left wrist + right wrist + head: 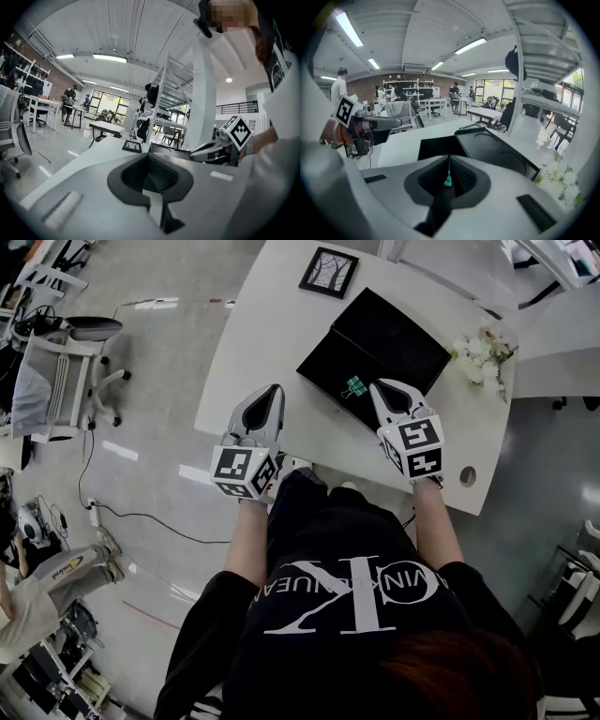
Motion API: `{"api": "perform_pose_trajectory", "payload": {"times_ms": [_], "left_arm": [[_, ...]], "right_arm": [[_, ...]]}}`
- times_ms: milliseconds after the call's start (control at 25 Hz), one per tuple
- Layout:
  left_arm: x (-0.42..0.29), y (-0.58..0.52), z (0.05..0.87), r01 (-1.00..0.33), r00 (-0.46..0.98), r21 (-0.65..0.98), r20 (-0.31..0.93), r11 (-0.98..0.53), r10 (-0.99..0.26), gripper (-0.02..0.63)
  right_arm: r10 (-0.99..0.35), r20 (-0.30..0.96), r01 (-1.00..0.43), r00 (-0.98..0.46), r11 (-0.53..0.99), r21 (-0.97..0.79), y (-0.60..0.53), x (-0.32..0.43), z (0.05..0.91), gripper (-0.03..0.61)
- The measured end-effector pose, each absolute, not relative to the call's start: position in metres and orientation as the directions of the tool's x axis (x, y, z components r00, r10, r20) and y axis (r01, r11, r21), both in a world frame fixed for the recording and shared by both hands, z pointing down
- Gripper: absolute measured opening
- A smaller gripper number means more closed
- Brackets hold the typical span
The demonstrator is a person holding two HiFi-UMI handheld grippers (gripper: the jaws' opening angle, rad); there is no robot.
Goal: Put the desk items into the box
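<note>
With your right claw (382, 392) pinching the green binder clip (354, 386) at the black box (323, 362), lower before releasing; your left claw (151, 171) is closed and empty.

Black long-sleeved top (347, 615) with white lettering; left hand-held gripper (274, 390) and right hand-held gripper (384, 384) are pale grey, bearing black-and-white marker cubes.

Right tool (449, 161), jaws pinched on teal clip (448, 180), above black box (437, 147)
</note>
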State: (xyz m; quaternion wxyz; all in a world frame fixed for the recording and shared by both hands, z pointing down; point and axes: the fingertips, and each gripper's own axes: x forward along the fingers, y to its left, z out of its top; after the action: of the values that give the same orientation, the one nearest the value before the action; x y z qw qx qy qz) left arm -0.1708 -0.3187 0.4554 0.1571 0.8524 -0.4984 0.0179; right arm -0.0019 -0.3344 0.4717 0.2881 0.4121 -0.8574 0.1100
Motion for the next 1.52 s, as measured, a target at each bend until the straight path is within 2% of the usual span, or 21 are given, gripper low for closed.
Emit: {"api": "perform_pose_trajectory", "payload": {"times_ms": [640, 1520], "left_arm": [[-0.158, -0.32, 0.427, -0.872, 0.478, 0.188, 0.137, -0.451, -0.868, 0.011], [-0.153, -0.323, 0.383, -0.898, 0.435, 0.104, 0.058, -0.428, -0.898, 0.011]], "right_arm": [[-0.803, 0.365, -0.845, -0.471, 0.53, 0.076, -0.327, 0.053, 0.418, 0.018], [-0.841, 0.241, -0.859, -0.484, 0.51, 0.056, -0.325, 0.074, 0.385, 0.018]]}}
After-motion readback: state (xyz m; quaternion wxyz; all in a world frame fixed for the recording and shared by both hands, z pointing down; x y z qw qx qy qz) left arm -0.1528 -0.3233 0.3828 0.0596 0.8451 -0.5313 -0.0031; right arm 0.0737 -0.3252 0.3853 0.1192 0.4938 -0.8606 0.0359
